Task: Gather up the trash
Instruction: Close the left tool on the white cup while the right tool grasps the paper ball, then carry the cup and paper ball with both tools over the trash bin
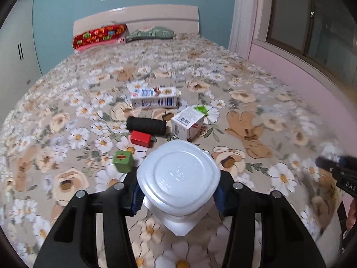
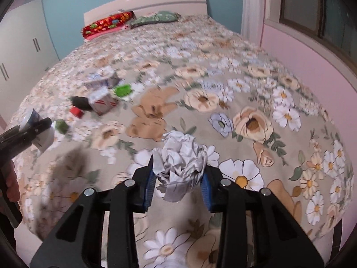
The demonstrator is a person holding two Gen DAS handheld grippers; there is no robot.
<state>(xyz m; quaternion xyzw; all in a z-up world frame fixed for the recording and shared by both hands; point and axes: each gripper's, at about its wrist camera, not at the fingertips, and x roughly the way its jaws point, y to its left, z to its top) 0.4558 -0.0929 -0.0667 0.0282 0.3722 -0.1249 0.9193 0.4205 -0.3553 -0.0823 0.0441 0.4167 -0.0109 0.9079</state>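
My left gripper (image 1: 178,192) is shut on a white plastic cup (image 1: 178,178), held bottom toward the camera above the flowered bed (image 1: 245,78). It also shows at the left of the right wrist view (image 2: 38,131). My right gripper (image 2: 178,178) is shut on a crumpled white paper ball (image 2: 180,160), held above the bed's near part. On the bed lie a long blue-and-white carton (image 1: 154,97), a smaller white carton with a green top (image 1: 189,120), a black roll (image 1: 146,126), a red block (image 1: 140,139) and a green cube (image 1: 123,161).
Two pillows (image 1: 100,35) lie by the white headboard (image 1: 138,16). A pink wall with a window (image 1: 312,22) runs along the right. White wardrobe doors (image 2: 22,44) stand at the left. The right gripper's tip shows at the right edge of the left wrist view (image 1: 334,169).
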